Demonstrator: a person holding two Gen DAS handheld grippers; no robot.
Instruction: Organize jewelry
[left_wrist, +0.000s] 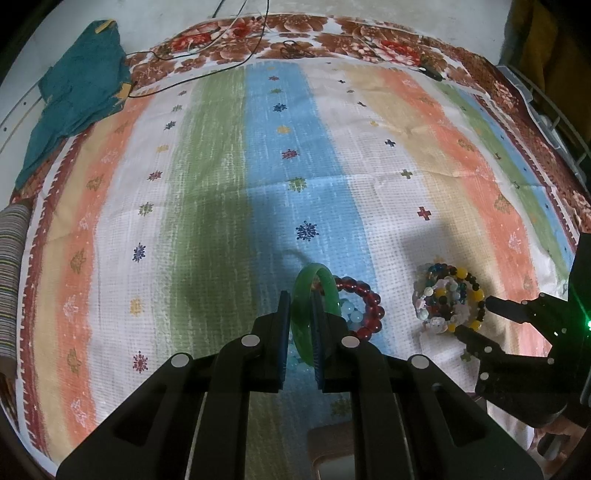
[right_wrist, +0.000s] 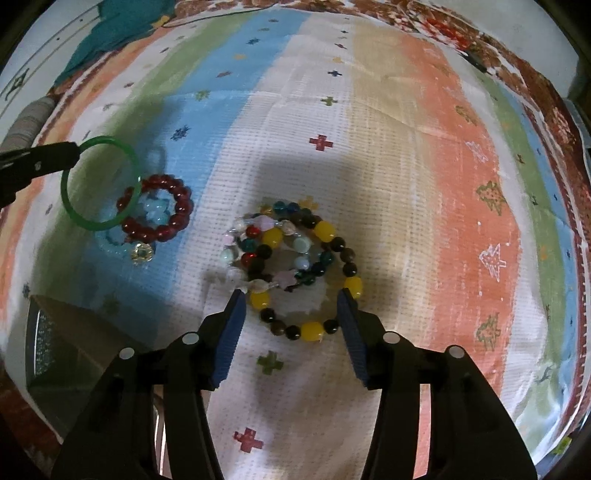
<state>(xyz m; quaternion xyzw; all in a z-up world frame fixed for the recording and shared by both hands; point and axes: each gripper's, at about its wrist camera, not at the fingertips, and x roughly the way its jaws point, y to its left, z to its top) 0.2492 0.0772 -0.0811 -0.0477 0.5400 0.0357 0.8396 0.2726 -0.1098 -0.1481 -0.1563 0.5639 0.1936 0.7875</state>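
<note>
My left gripper (left_wrist: 300, 301) is shut on a green bangle (left_wrist: 330, 288) and holds it upright above the striped cloth; the bangle also shows in the right wrist view (right_wrist: 74, 212). A dark red bead bracelet (left_wrist: 371, 308) (right_wrist: 173, 221) lies just to its right with pale blue beads (right_wrist: 153, 214) inside it. My right gripper (right_wrist: 291, 295) is open, its jaws on either side of a yellow and dark bead bracelet (right_wrist: 325, 229) in a pile of mixed bead bracelets (left_wrist: 447, 295).
A striped cloth (left_wrist: 221, 166) covers the bed. A teal garment (left_wrist: 81, 88) lies at the far left corner, with thin cables (left_wrist: 207, 66) near it. A brown box (right_wrist: 59, 343) sits at the near left. A clear round bead (right_wrist: 142, 253) lies near the red bracelet.
</note>
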